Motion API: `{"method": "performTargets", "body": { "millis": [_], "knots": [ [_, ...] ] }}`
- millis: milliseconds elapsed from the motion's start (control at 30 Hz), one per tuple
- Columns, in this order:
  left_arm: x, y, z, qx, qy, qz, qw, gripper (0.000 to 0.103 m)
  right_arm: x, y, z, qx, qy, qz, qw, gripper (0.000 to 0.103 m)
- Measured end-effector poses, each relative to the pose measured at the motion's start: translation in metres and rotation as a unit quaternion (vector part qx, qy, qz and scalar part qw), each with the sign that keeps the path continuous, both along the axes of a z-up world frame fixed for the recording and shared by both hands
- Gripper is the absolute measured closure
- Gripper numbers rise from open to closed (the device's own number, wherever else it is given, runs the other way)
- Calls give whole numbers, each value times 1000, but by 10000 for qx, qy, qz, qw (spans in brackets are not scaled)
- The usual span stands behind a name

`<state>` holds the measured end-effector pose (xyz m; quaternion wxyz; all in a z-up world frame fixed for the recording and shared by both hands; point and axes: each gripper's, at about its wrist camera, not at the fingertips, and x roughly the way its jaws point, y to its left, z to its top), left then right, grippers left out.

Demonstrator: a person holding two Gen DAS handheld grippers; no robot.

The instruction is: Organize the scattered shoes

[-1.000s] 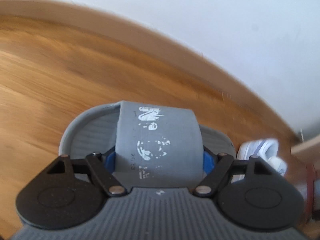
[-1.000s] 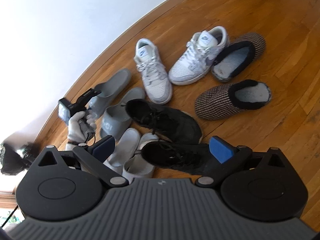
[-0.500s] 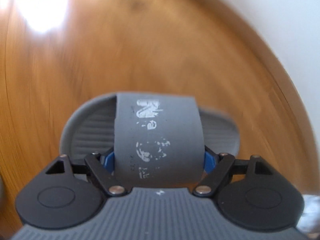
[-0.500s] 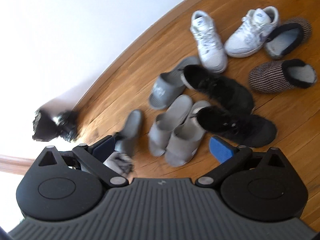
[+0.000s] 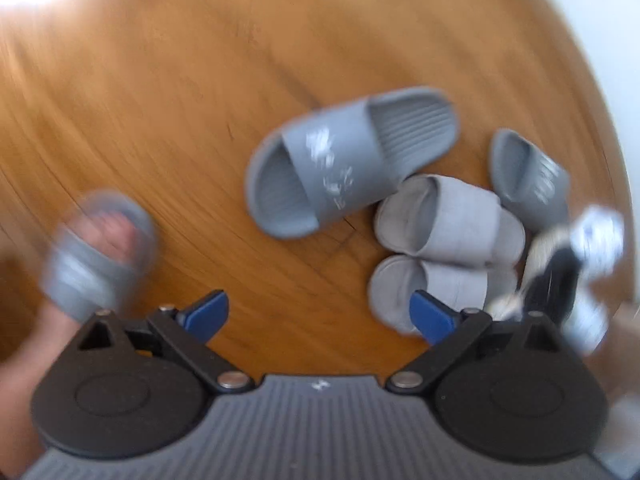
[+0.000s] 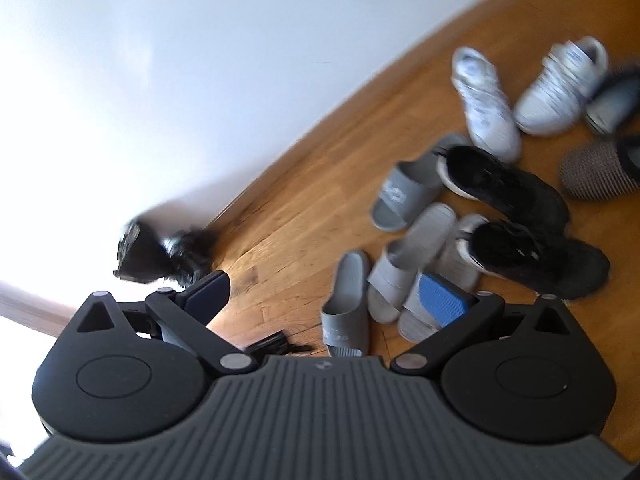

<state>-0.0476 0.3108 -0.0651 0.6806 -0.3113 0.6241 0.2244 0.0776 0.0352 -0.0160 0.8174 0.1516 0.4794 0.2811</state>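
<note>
My left gripper (image 5: 320, 314) is open and empty above the wooden floor. Ahead of it a dark grey slide (image 5: 348, 164) lies flat, touching two light grey slippers (image 5: 448, 216). Its matching slide (image 5: 528, 176) lies further right. In the right wrist view my right gripper (image 6: 324, 298) is open with nothing between its fingers. Just beyond it lie the dark grey slide (image 6: 346, 304), the light grey slippers (image 6: 408, 256) and the second slide (image 6: 408, 196).
Two black sneakers (image 6: 540, 260), two white sneakers (image 6: 484, 104) and two knit slippers (image 6: 596, 172) lie to the right. A dark object (image 6: 156, 252) rests against the white wall (image 6: 200, 60). A person's foot in a grey slide (image 5: 96, 248) stands at the left.
My left gripper has opened and let go of the dark grey slide, which now lies on the floor beside the light grey slippers. The right wrist view has swung left toward the wall.
</note>
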Motion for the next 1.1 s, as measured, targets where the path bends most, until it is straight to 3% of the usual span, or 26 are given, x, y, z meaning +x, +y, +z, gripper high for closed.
{"method": "performTargets", "body": {
  "millis": [100,200,300,400,467,533,667,833,867,900,1000,1033,1067,1100],
  "knots": [
    [-29,-1,93,819,-668,-230,9941,0,1,42,6,-270,-507,723,9957,1],
    [-88,0,186,1486,-1419,-341,9781,0,1,85,10,-565,-1029,1468,9822,1],
    [-122,1,224,1715,-2080,81,9629,0,2,143,-34,-1317,-1660,2471,9455,1],
    [-135,-3,216,1955,-2396,775,9478,0,1,200,-95,-1912,-1858,3242,9076,1],
    [-138,-4,207,1947,-2418,1119,9440,0,-3,225,-140,-2165,-1910,3671,8843,1],
    [-135,1,199,1866,-2291,1175,9481,0,-8,247,-185,-2443,-1907,4007,8622,1],
    [-114,19,187,1992,-2248,741,9510,0,-34,291,-254,-2940,-1999,4410,8241,1],
    [-79,34,138,1491,-2261,44,9626,0,-44,322,-327,-3610,-2807,4725,7534,1],
    [-74,38,125,1391,-2285,-120,9635,0,-46,324,-327,-3650,-2818,4750,7495,1],
    [-69,49,119,1370,-2348,-312,9618,0,-40,330,-344,-3848,-2794,4864,7330,1],
    [-74,62,98,1338,-2280,-193,9642,0,-29,331,-369,-3992,-2577,5002,7239,6],
    [-73,66,87,1217,-2256,-118,9665,0,-25,331,-375,-4000,-2496,5044,7234,15],
    [-72,71,77,1096,-2232,-43,9686,0,-21,326,-375,-3797,-2363,5125,7330,21],
    [-71,76,67,974,-2208,32,9704,0,-23,326,-372,-3712,-2370,5237,7292,21]
  ]
}}
